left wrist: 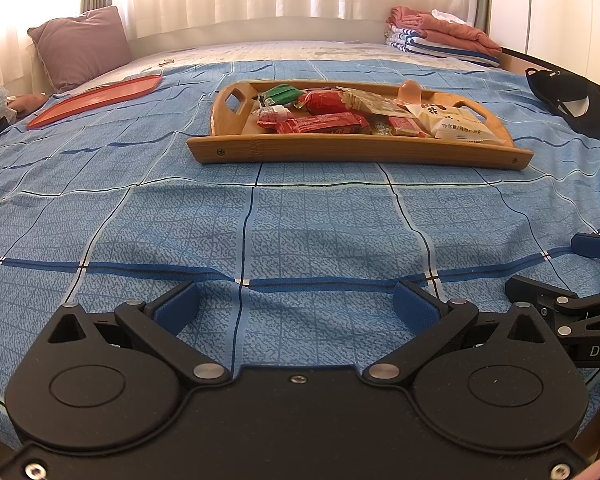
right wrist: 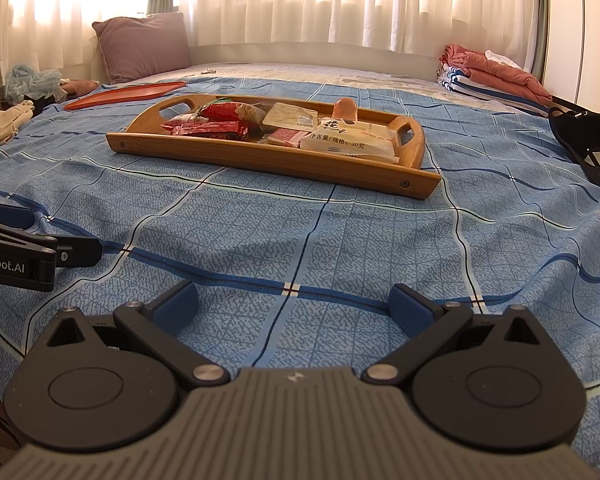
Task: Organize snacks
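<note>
A wooden tray (left wrist: 340, 151) (right wrist: 260, 160) with two handles sits on the blue checked bedspread and holds several snack packets: red wrappers (left wrist: 320, 123) (right wrist: 208, 130), a green packet (left wrist: 282, 94), a white packet (left wrist: 456, 122) (right wrist: 348, 140) and a pink jelly cup (left wrist: 410, 92) (right wrist: 344, 109). An empty orange tray (left wrist: 96, 98) (right wrist: 124, 94) lies far left of it. My left gripper (left wrist: 296, 306) is open and empty, low over the bedspread well short of the wooden tray. My right gripper (right wrist: 292, 304) is open and empty, likewise near the bed's front.
A mauve pillow (left wrist: 80, 46) (right wrist: 140, 44) leans at the back left. Folded clothes (left wrist: 440, 36) (right wrist: 492, 74) are stacked at the back right. A black cap (left wrist: 568, 104) (right wrist: 588, 148) lies at the right. Loose clothes (right wrist: 4, 122) lie at the left edge.
</note>
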